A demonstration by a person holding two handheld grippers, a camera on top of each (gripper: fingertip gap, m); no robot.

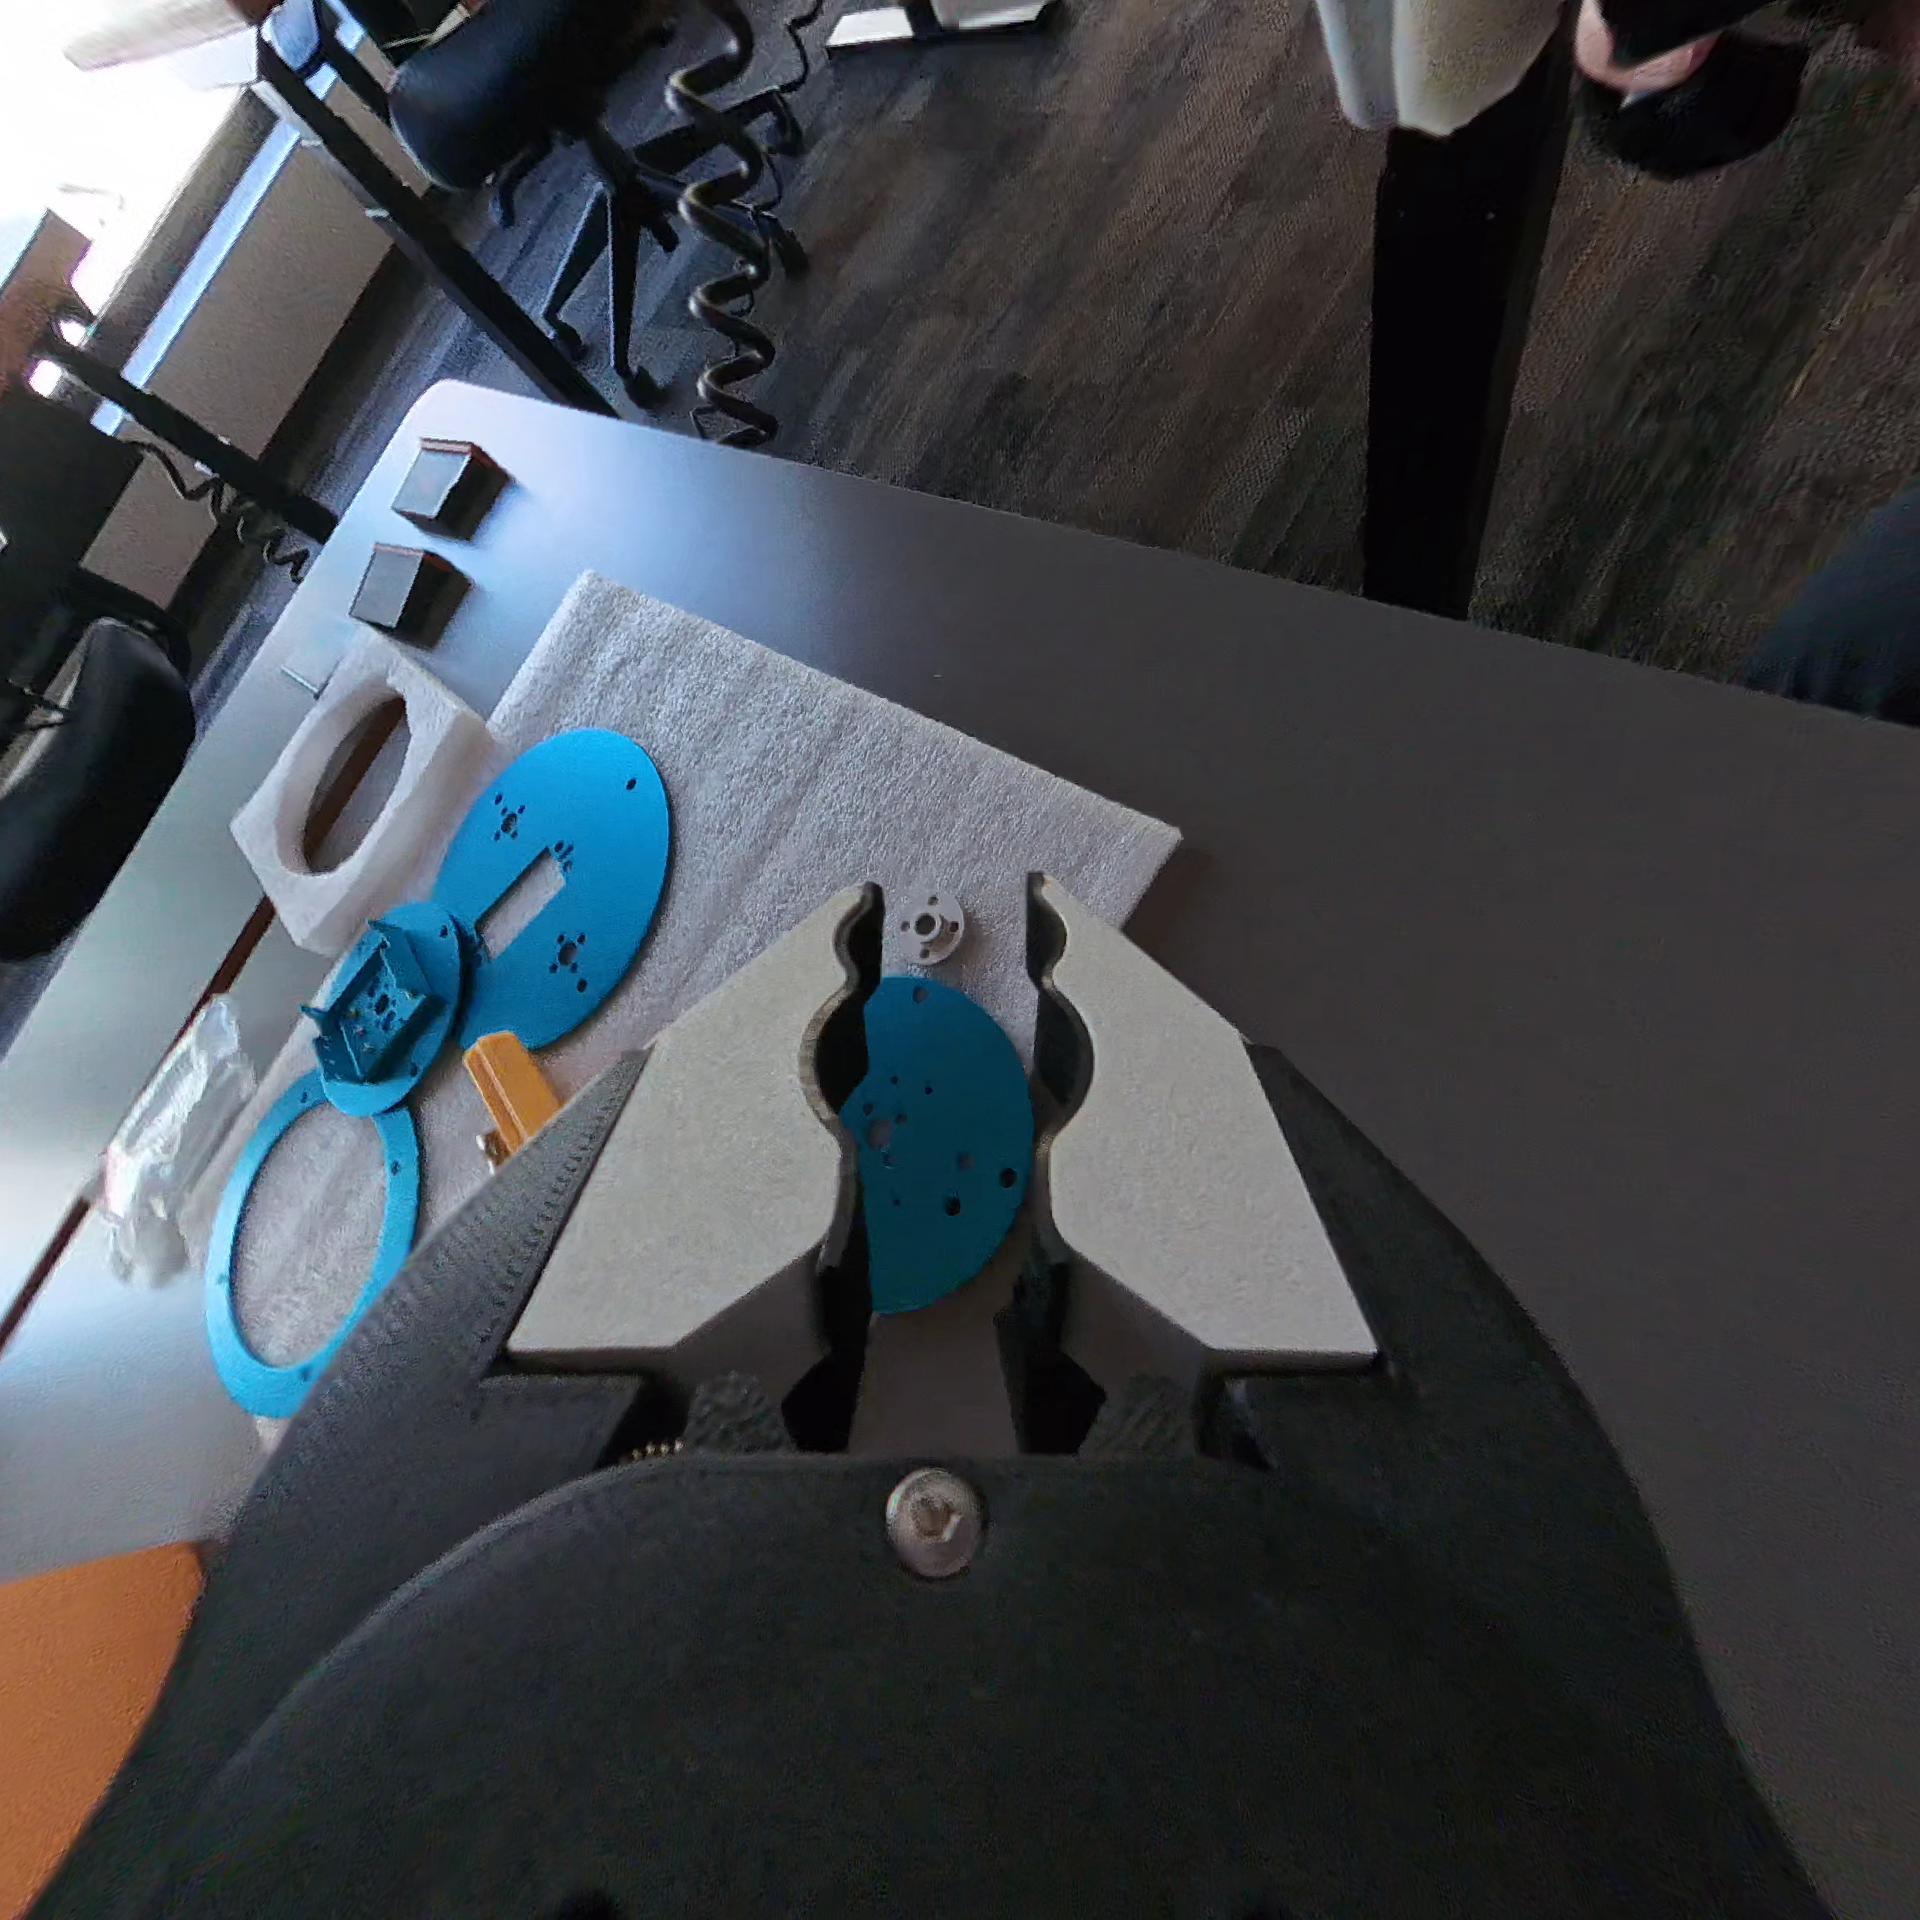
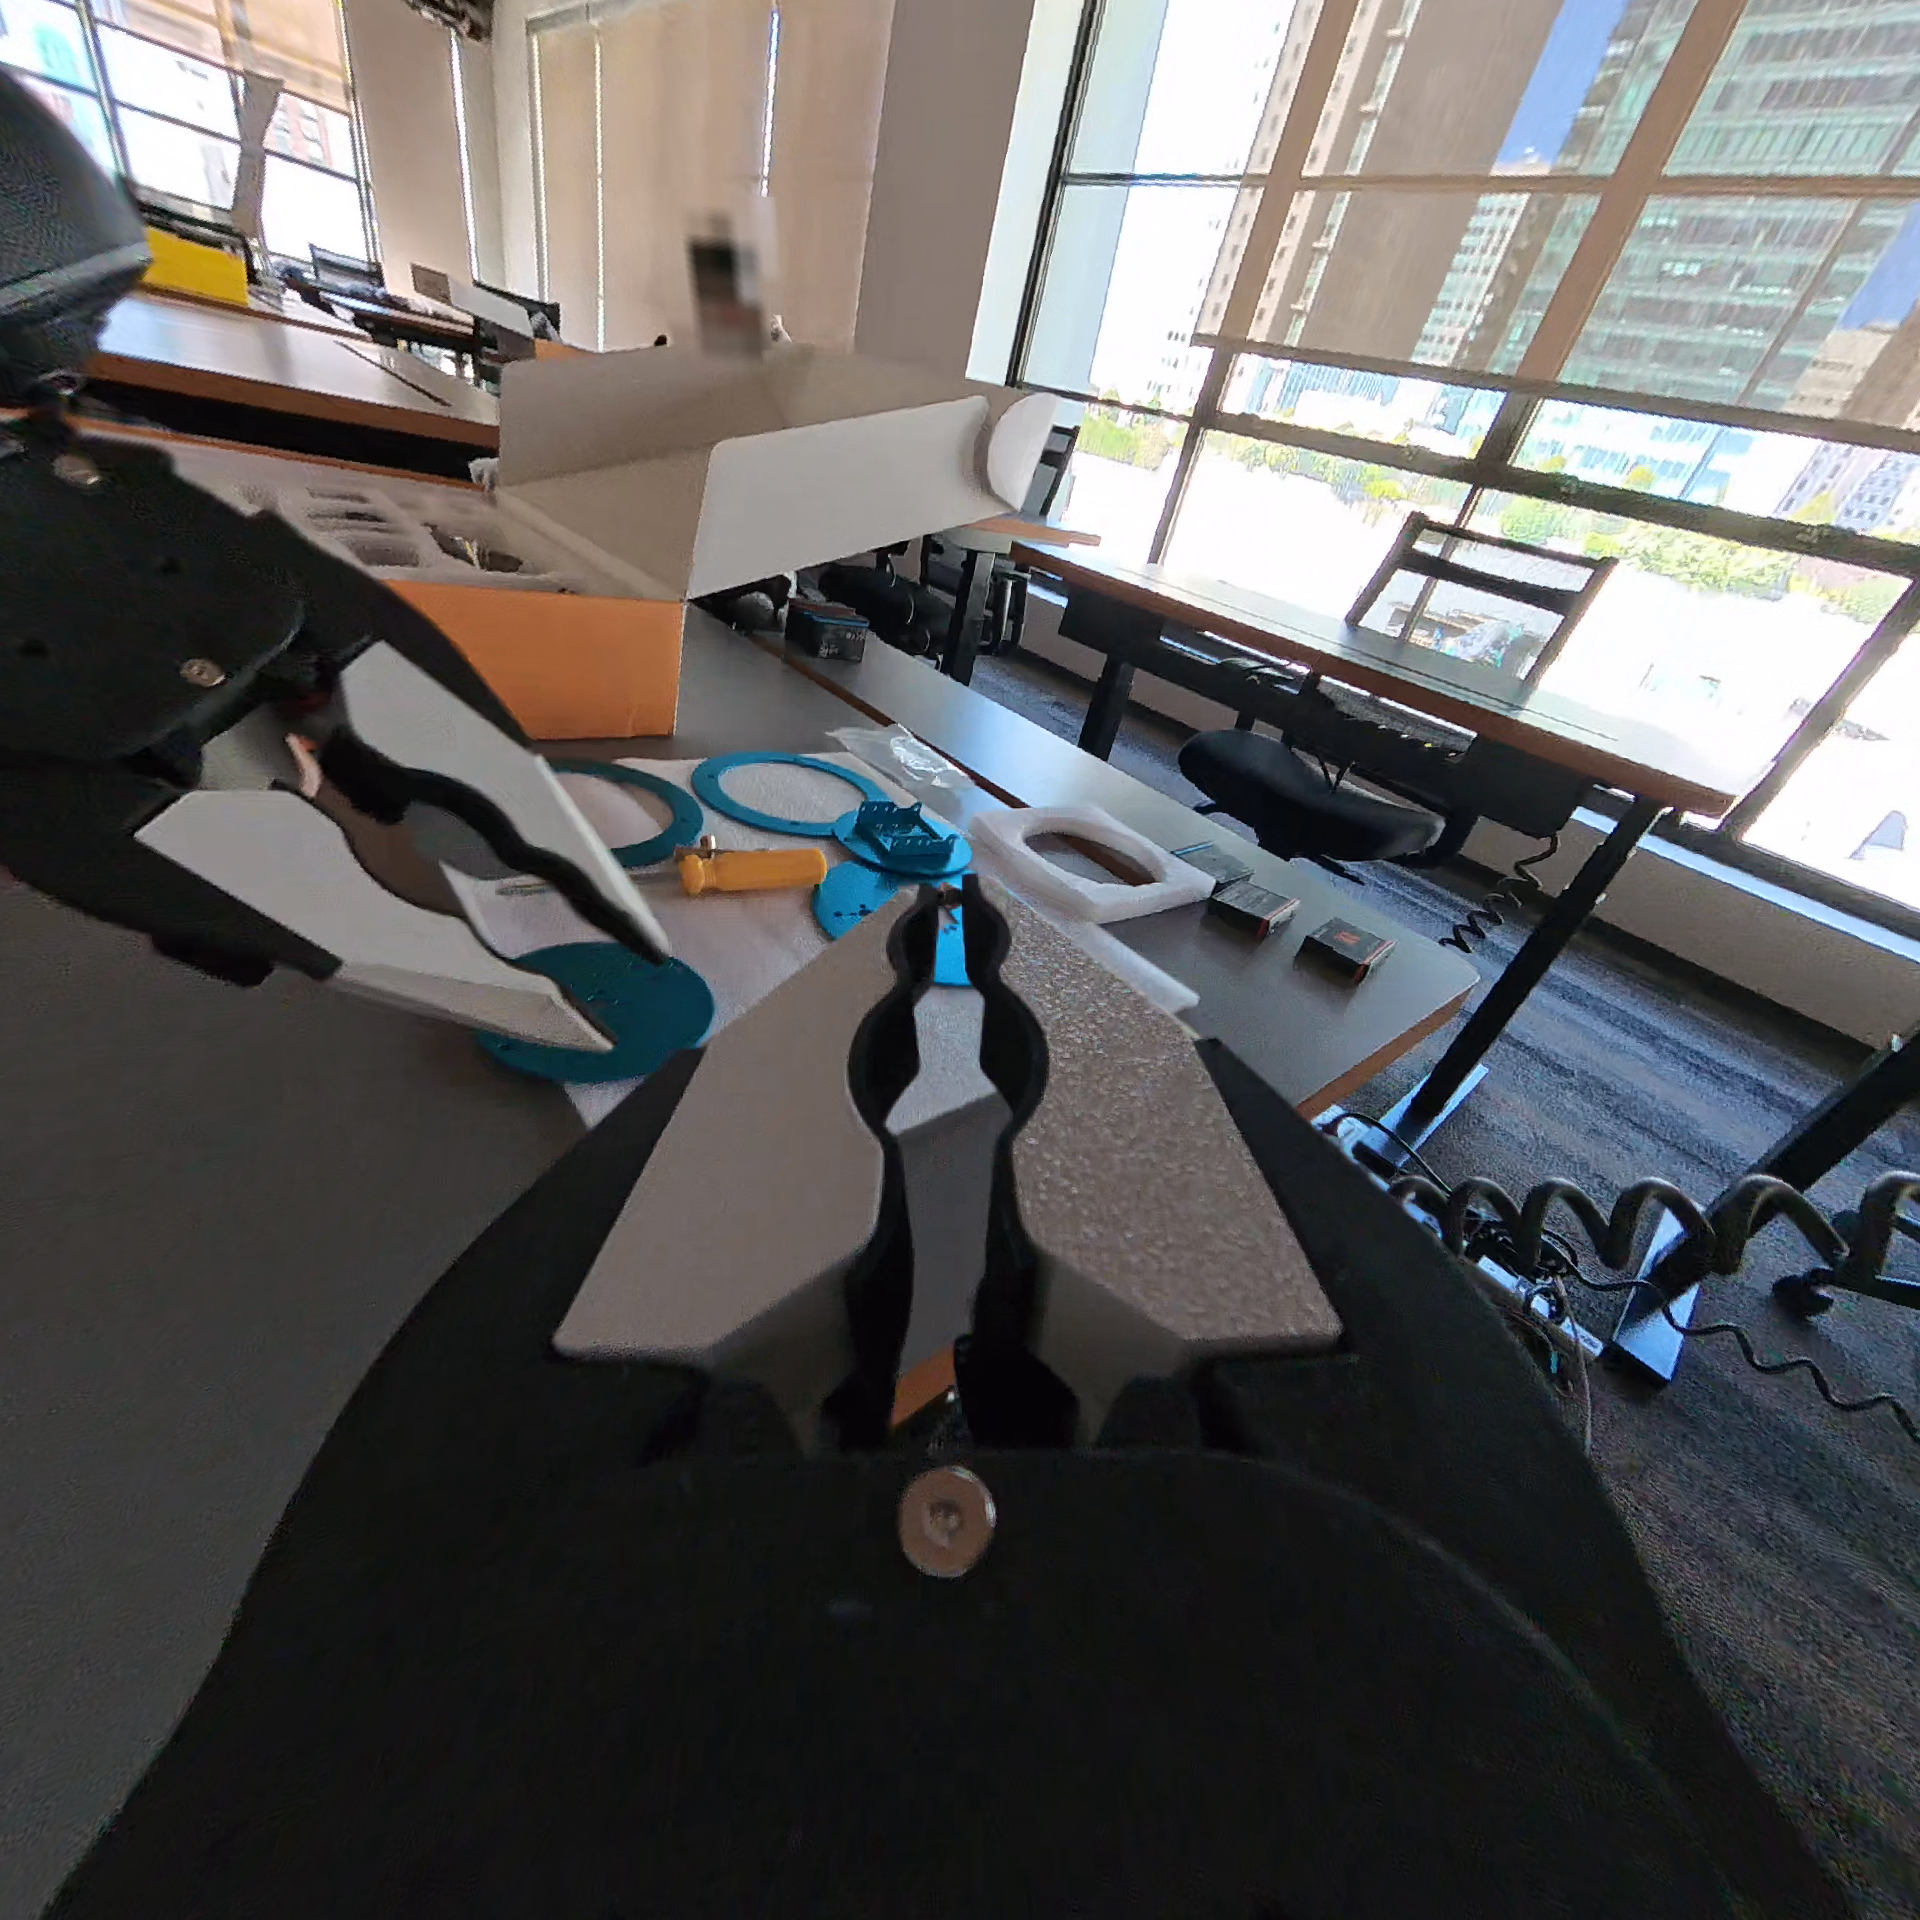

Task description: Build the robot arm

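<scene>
My left gripper (image 1: 951, 902) is open and tilted down over a small blue disc with holes (image 1: 940, 1143) that lies flat on a white foam mat (image 1: 831, 748). The disc sits between the two fingers, and a small silver hub (image 1: 928, 925) lies just beyond it near the tips. The right wrist view shows the left gripper (image 2: 636, 995) with its fingertips at the disc (image 2: 670, 1013). My right gripper (image 2: 943, 896) is shut and empty, held above the table's near edge and pointing at the mat.
On the mat lie a large blue disc (image 1: 561, 883), a blue bracket on a small disc (image 1: 387, 1023), a blue ring (image 1: 312, 1247) and an orange-handled screwdriver (image 2: 753, 868). Beside it are a white foam frame (image 1: 358, 800), two dark boxes (image 1: 447, 483), a plastic bag (image 1: 177, 1122) and an open orange carton (image 2: 582, 644). My right fingertips sit around 12 cm from my left ones. My right tips are about 15 cm from the small silver hub (image 1: 928, 925), my left tips only 6 cm.
</scene>
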